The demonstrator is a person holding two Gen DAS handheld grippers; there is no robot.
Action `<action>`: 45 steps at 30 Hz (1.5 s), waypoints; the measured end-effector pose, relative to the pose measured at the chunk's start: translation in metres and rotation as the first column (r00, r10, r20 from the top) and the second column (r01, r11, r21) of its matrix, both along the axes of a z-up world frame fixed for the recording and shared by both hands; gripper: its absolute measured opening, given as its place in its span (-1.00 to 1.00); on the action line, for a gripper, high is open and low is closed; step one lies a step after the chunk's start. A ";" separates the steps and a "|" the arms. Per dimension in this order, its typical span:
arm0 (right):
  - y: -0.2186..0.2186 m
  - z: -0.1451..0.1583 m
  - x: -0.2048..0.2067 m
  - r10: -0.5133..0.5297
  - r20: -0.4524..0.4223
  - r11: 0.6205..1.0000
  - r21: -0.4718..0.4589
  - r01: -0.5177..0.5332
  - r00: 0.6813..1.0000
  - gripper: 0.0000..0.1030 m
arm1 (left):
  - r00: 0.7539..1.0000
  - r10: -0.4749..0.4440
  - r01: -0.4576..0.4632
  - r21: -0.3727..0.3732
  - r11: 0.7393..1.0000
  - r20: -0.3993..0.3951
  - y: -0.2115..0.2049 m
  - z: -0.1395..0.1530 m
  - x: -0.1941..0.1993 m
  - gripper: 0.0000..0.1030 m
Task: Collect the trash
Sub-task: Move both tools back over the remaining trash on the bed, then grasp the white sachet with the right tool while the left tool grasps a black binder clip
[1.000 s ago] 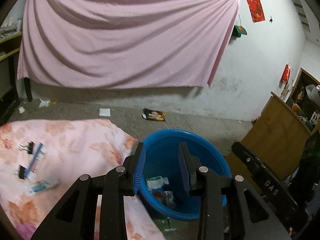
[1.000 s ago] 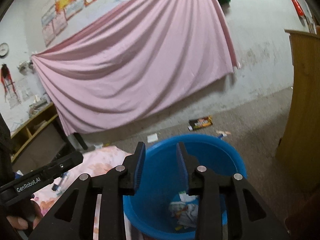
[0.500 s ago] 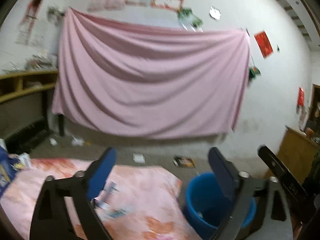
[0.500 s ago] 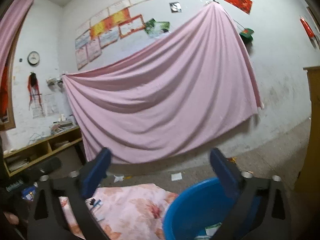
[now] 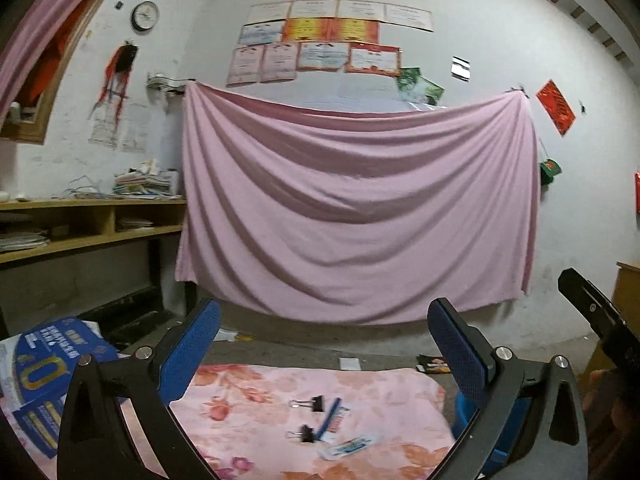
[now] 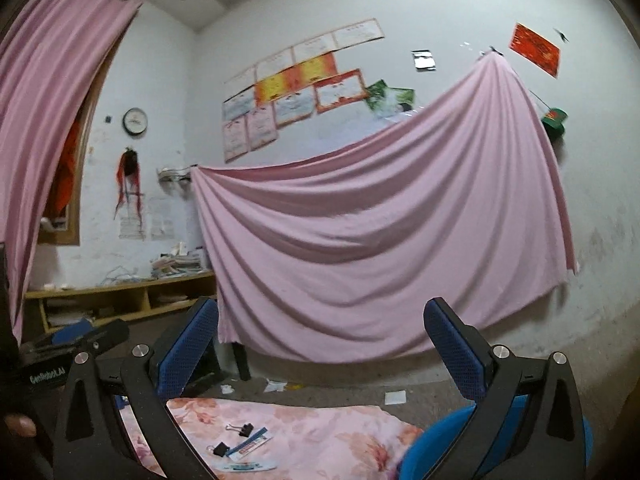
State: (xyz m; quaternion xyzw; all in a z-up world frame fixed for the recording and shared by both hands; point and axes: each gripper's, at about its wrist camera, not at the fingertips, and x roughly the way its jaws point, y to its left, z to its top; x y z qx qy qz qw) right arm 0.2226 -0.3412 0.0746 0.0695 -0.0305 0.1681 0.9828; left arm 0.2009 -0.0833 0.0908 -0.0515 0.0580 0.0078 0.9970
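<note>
Left tongs [image 5: 324, 356]: jaws wide apart, just opened, nothing between the blue pads [image 5: 191, 350]. Right tongs [image 6: 322, 354]: likewise wide, jaws just opened, empty. Spread on both pairs judged as readiness for a fresh pick, no load carried in either.

Pose: both pairs held roughly level, aimed across the bench at the pink sheet [image 5: 360, 208] on the far wall rather than down at the work. Right tongs rolled somewhat, horizon tilted in the right wrist view. Other tool visible at the edge of each view; part of a hand [image 6: 18, 426] at the lower left edge of the right wrist view.

Bench: covered by a floral cloth [image 5: 256, 408]. Remaining trash lying loose on it, ahead of and below the pads: a blue-and-white wrapper [image 5: 334, 420] and a second flat packet [image 5: 348, 446] just beside it, between and near two black binder clips [image 5: 308, 403]. Whether the clips count as trash: cannot tell. Blue booklets [image 5: 44, 364] at the left end of the bench.

Blue bucket [image 6: 440, 444] at the right end of the bench, low, largely hidden behind the right tongs; placed within easy reach as the collecting bin, by judgement. Contents not visible.

Floor beyond the bench: scattered paper scraps [image 6: 395, 397] and a dark packet [image 5: 432, 364], still uncollected.

Task judged unfinished; next pick likely calls for tilting down toward the wrappers.
</note>
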 end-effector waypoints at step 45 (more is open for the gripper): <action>0.147 -0.136 0.121 0.099 -0.816 0.836 -0.242 -0.493 0.570 0.62 | 0.794 -0.031 -0.043 -0.106 0.993 -0.607 0.102 -0.134 0.100 0.91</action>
